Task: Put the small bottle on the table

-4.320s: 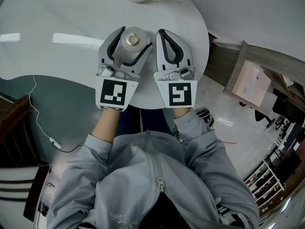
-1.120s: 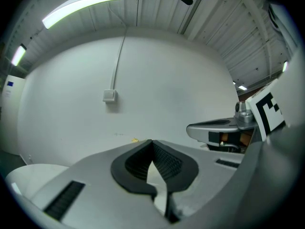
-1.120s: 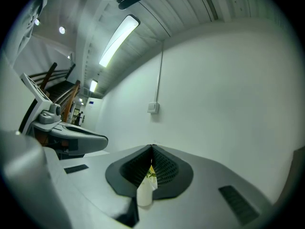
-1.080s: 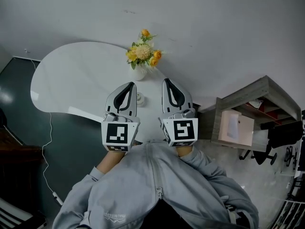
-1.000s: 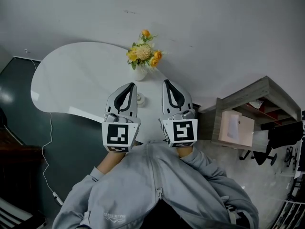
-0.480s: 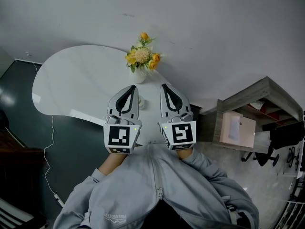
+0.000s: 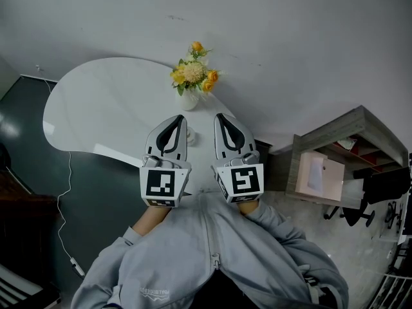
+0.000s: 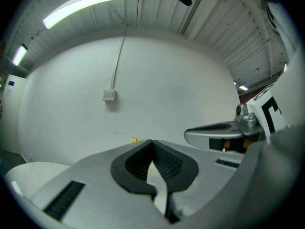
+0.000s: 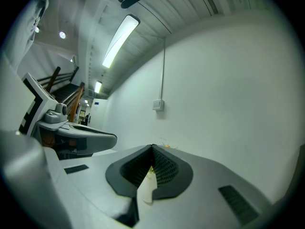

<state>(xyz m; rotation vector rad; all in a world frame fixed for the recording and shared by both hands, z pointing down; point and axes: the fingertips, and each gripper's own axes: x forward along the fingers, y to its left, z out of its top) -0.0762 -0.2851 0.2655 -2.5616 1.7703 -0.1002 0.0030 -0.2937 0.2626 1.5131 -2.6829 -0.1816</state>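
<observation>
In the head view the small pale bottle (image 7: 191, 134) stands by itself on the round white table (image 7: 109, 108), far below, and shows in the gap between my two grippers. My left gripper (image 7: 178, 117) is shut and holds nothing. My right gripper (image 7: 220, 116) is shut and empty too. Both are held side by side close to the person's chest, high above the table. In the left gripper view the jaws (image 8: 151, 141) meet at the tips and point at a bare white wall. The right gripper view shows its jaws (image 9: 152, 147) closed in the same way.
A white vase of yellow and orange flowers (image 7: 191, 76) stands at the table's far edge by the wall. A wooden shelf unit (image 7: 335, 159) is at the right. A white cable (image 7: 64, 192) trails over the dark floor at the left.
Several seconds ago my left jaws stood open around the bottle, low over the table. Both grippers are now shut and raised clear of it. Over the last second they only drifted slightly.
</observation>
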